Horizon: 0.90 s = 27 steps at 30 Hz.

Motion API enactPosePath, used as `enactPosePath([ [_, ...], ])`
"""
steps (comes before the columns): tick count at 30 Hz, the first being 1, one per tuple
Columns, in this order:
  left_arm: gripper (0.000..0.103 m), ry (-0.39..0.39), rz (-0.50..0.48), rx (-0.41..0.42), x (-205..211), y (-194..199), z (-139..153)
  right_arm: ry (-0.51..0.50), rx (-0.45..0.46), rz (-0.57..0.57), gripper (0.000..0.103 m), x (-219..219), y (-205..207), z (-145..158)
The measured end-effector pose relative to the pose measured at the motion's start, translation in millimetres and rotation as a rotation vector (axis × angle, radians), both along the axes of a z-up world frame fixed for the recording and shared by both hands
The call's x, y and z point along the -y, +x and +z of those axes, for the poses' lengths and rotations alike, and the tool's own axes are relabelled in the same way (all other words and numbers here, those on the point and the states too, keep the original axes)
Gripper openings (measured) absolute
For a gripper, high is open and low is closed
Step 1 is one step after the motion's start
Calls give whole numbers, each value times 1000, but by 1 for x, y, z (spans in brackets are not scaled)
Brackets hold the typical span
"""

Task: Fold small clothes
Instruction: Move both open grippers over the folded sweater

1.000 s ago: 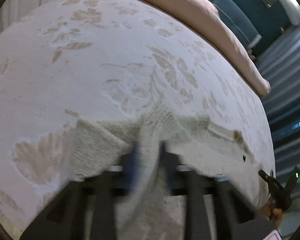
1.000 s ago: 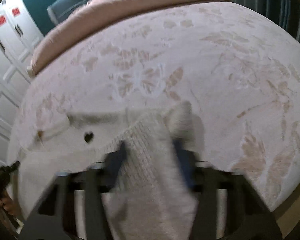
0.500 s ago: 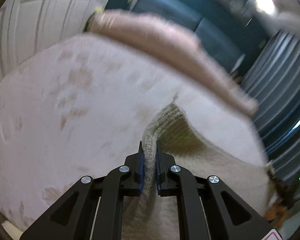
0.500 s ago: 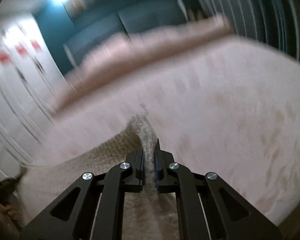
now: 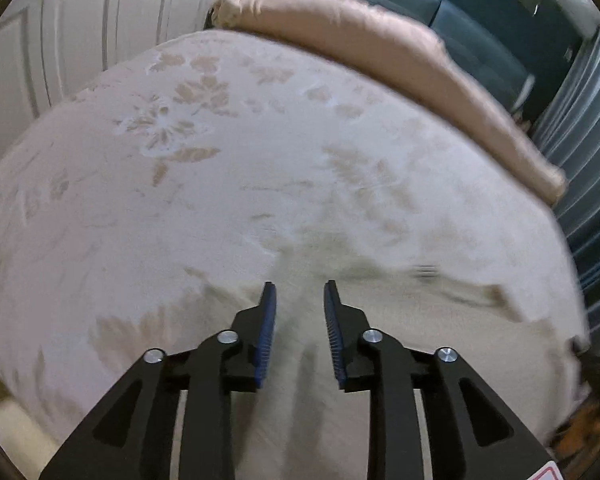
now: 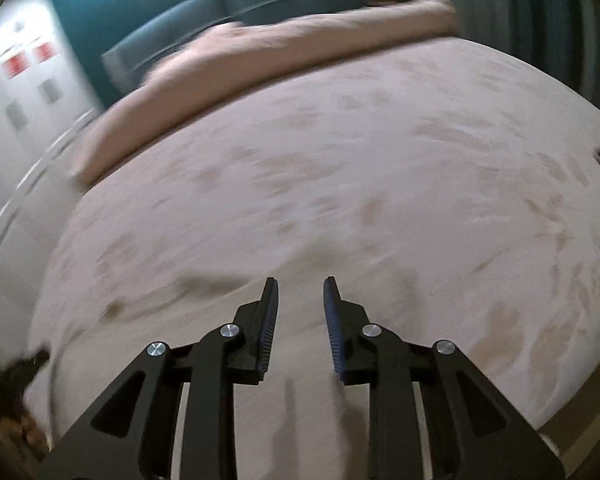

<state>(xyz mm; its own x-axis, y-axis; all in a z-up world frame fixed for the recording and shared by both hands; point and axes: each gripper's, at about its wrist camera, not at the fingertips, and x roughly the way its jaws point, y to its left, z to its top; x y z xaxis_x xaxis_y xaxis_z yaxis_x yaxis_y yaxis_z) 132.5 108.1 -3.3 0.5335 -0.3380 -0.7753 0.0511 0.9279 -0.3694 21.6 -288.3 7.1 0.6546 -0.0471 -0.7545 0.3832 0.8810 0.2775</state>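
A cream knitted garment (image 5: 400, 320) lies flat on the bed near its front edge, blurred by motion. It also shows in the right wrist view (image 6: 172, 320). My left gripper (image 5: 300, 300) is open and empty, hovering over the garment's near part. My right gripper (image 6: 300, 298) is open and empty too, over the garment's right side. The garment's outline is hard to make out against the bedspread.
The bed has a pale floral bedspread (image 5: 220, 160) and a long pink pillow roll (image 5: 380, 48) at its far side. White closet doors (image 5: 80, 20) stand to the left, a teal headboard (image 6: 240, 0) behind, grey curtains (image 5: 580, 140) to the right.
Both grippers were shut on the knitted garment and lifted it half a second ago. Now both have opened and let it go, and it lies on the bed.
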Motion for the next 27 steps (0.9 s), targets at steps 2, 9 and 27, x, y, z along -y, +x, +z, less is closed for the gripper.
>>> enactPosePath([
  [2,32,-59,-41,13,20,-28,12,36,-22,150,24,-50,-4,-1],
  [9,38,61,-241,-88,83,-85,-21,110,-137,417,21,-155,-23,-45],
  [27,17,198,-128,-117,2,-124,-39,119,-194,131,21,-66,-112,-30],
])
